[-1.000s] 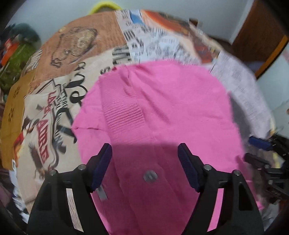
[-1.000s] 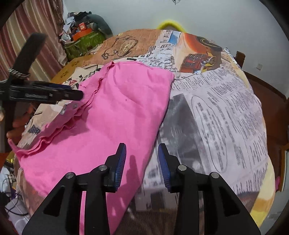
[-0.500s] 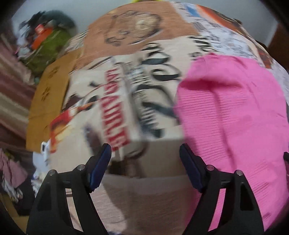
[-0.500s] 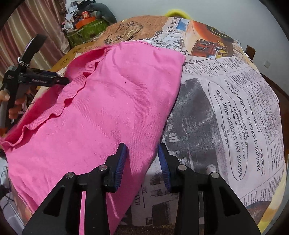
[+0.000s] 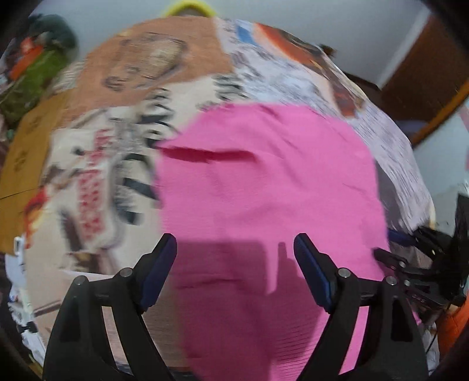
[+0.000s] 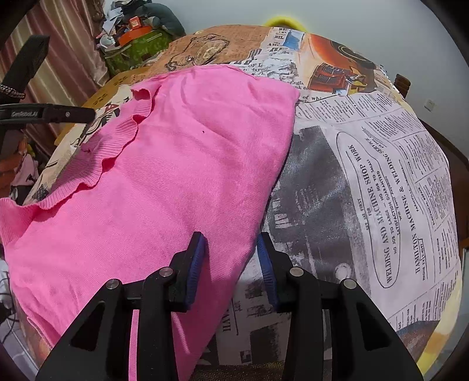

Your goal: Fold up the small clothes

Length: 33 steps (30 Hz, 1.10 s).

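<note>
A pink knit garment (image 5: 269, 187) lies spread on a table covered with a newspaper-print cloth (image 5: 96, 175); it also shows in the right wrist view (image 6: 164, 187), with a ribbed wavy hem at its left. My left gripper (image 5: 234, 258) is open wide and empty, above the garment's near part. My right gripper (image 6: 231, 258) is open with a narrower gap, empty, straddling the garment's right edge. The left gripper's side shows at the left of the right wrist view (image 6: 47, 112). The right gripper shows at the right edge of the left wrist view (image 5: 410, 260).
The printed tablecloth (image 6: 381, 181) reaches to the right of the garment. A heap of green and orange clutter (image 6: 134, 44) stands beyond the table's far left. A yellow object (image 6: 281, 22) peeks over the far edge. A wooden door (image 5: 422, 73) is at the right.
The left gripper swung left over the bare cloth, then back right over the garment. The right gripper moved closer to the garment's edge. Both stayed open.
</note>
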{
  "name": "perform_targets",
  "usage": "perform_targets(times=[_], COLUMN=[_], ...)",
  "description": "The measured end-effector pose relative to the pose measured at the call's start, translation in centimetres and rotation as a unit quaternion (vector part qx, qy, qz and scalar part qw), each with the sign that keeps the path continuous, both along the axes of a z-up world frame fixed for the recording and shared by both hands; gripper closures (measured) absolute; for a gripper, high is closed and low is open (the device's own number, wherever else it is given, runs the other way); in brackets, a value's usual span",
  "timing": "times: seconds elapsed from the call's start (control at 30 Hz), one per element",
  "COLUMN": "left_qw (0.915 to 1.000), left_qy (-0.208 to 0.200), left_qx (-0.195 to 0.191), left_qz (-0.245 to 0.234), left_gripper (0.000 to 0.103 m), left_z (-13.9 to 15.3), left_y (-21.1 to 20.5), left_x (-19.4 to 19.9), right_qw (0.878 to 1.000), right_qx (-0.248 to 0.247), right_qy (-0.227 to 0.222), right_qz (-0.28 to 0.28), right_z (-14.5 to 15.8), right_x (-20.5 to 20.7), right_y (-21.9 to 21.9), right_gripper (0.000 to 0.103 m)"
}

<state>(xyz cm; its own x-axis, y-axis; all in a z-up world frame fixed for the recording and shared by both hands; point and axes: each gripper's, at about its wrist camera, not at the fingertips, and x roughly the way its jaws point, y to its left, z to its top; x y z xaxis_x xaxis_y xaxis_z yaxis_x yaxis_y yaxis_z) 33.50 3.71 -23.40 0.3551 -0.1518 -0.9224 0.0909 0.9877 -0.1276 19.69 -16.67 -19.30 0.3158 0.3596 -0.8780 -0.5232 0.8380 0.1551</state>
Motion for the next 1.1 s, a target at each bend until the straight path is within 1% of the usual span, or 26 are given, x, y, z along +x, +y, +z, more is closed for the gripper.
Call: perform_targets(times=[0.07,0.1,0.13,0.17,0.23,0.33,0.47,0.53,0.6,0.67,0.73,0.77,0.87,1.0,1.1], left_qw=[0.9995,0.9984,0.9964,0.9939,0.9929,0.993,0.9915,0.9889,0.9879,0.9851,0.9851,0.986,0.9882,0.991,0.9934], left_qy=[0.014,0.02,0.023,0.02,0.005,0.001,0.007,0.01,0.013,0.011,0.008,0.007,-0.004,-0.022,-0.028], left_qx=[0.014,0.036,0.066,0.092,0.103,0.114,0.129,0.142,0.138,0.146,0.138,0.128,0.109,0.096,0.081], left_qz=[-0.024,-0.038,-0.049,-0.058,-0.06,-0.033,0.015,0.043,0.07,0.09,0.102,0.107,0.108,0.091,0.076], left_gripper=[0.021,0.021,0.021,0.02,0.018,0.018,0.019,0.019,0.02,0.02,0.021,0.021,0.02,0.02,0.02], left_z=[-1.0,-1.7,-2.4,-2.9,-3.0,-2.6,-2.4,-2.3,-2.0,-1.6,-1.1,-0.8,-0.2,0.7,1.2], left_y=[-2.2,-3.3,-4.2,-4.8,-4.6,-2.6,2.1,4.3,6.5,8.1,9.2,9.5,9.4,7.2,5.8], left_x=[-0.3,-0.5,-0.8,-1.1,-1.6,-2.2,-3.4,-4.4,-5.3,-6.1,-6.7,-6.9,-7.4,-8.4,-9.4], right_qw=[1.0,1.0,1.0,1.0,1.0,1.0,1.0,1.0,1.0,1.0,1.0,1.0,1.0,1.0,1.0], right_qx=[0.002,0.003,0.004,0.006,0.005,0.007,0.013,0.014,0.013,0.01,0.006,0.005,0.002,0.002,0.0], right_qy=[0.001,0.001,0.001,0.001,0.002,0.001,0.003,0.003,0.002,0.0,-0.001,-0.001,0.0,0.002,-0.005], right_qz=[0.0,-0.001,-0.002,-0.002,-0.002,-0.003,-0.004,-0.004,-0.004,-0.004,-0.005,-0.005,-0.01,-0.014,-0.012], right_z=[0.0,0.0,0.0,-0.1,-0.1,-0.1,-0.1,-0.1,-0.1,-0.1,-0.1,-0.1,0.1,0.7,1.5], right_x=[0.0,0.0,0.0,0.0,0.0,-0.2,-0.2,-0.3,-0.3,-0.4,-0.5,-0.5,-0.6,-1.1,-2.1], right_y=[-0.1,-0.1,-0.1,-0.2,-0.1,-0.1,-0.3,-0.4,-0.3,-0.2,-0.1,-0.1,-0.1,-0.4,-0.7], right_gripper=[0.069,0.069,0.069,0.069,0.069,0.069,0.069,0.069,0.069,0.069,0.069,0.069,0.069,0.069,0.069])
